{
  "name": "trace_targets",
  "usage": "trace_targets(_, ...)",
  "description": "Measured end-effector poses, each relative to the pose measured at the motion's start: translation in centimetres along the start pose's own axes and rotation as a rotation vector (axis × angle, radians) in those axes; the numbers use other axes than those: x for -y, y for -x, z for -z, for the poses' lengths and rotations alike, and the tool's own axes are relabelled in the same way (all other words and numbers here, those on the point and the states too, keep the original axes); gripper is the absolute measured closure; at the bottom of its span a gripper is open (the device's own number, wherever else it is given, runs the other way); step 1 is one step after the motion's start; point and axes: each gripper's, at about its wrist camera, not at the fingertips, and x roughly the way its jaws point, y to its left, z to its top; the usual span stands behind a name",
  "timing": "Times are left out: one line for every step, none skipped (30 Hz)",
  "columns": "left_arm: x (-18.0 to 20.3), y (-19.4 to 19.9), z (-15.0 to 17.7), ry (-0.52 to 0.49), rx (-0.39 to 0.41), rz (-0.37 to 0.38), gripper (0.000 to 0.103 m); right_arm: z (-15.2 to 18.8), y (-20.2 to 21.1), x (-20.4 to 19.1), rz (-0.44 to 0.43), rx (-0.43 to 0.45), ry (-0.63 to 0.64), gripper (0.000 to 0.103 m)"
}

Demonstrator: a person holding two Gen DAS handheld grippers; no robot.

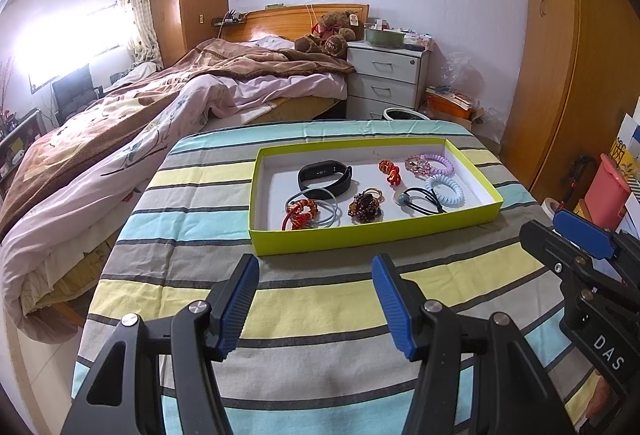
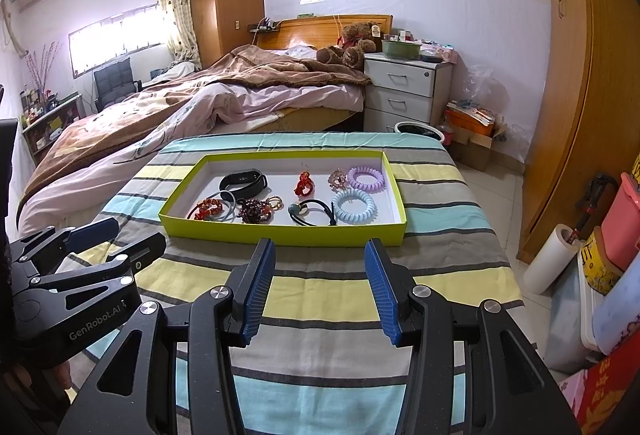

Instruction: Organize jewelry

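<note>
A: Biggest thing first. Striped cloth table [image 1: 320,299] runs under both tools, and the lime tray [image 1: 376,235] sits ahead of them with its near wall just past the fingertips.

B: Tool state?

A: Left gripper [image 1: 316,299] has its jaws spread wide, nothing between them. Right gripper [image 2: 320,287] is the same, wide and empty. Both hang over bare cloth, short of the tray. They sit side by side, each showing at the edge of the other's view.

B: Jewelry location?

A: All of it is in the tray, none on the cloth that I can see. Seen from the left tool: black band [image 1: 325,174] far centre-left, blue coil tie [image 1: 445,191] ahead to the right, purple coil tie [image 1: 439,163] beyond it, black elastic [image 1: 420,201] near right, dark bead bracelet [image 1: 363,209] near centre, red bead bracelet [image 1: 301,214] near left on a grey loop, small red piece [image 1: 390,171] far centre.

B: Step?

A: Looks like either start or finish, can't tell which. Pieces lie loosely grouped and nothing is gripped.

B: Next move?

A: If sorting goes on, reach forward over the near wall, come down on one piece, close narrow. Pieces near left overlap, so pick cleanly.
</note>
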Motion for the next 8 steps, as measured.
trace_targets(0.00,0.01,0.00,0.001,0.000,0.000,0.044,-0.01,0.00,0.01,0.001,0.000,0.001,0.056)
trace_targets(0.00,0.00,0.03,0.002,-0.001,0.002,0.044,0.02,0.02,-0.02,0.002,0.000,0.001,0.056)
trace_targets(0.02,0.01,0.04,0.003,-0.001,0.004,0.044,-0.01,0.00,0.02,0.000,0.000,0.001,0.056)
trace_targets(0.05,0.01,0.04,0.003,-0.001,0.004,0.044,0.05,0.05,-0.05,0.000,0.000,0.000,0.056)
trace_targets(0.04,-0.01,0.04,0.003,-0.001,0.004,0.044,-0.01,0.01,0.02,0.002,0.001,0.001,0.056)
trace_targets(0.08,-0.02,0.04,0.001,-0.001,0.003,0.044,-0.02,0.00,0.03,0.001,0.000,0.000,0.056)
trace_targets(0.10,-0.02,0.04,-0.001,-0.003,0.001,0.044,0.01,0.01,0.00,0.000,-0.001,0.000,0.056)
trace_targets(0.08,0.02,0.05,0.000,-0.002,0.001,0.044,0.06,0.06,-0.07,0.000,-0.001,0.000,0.056)
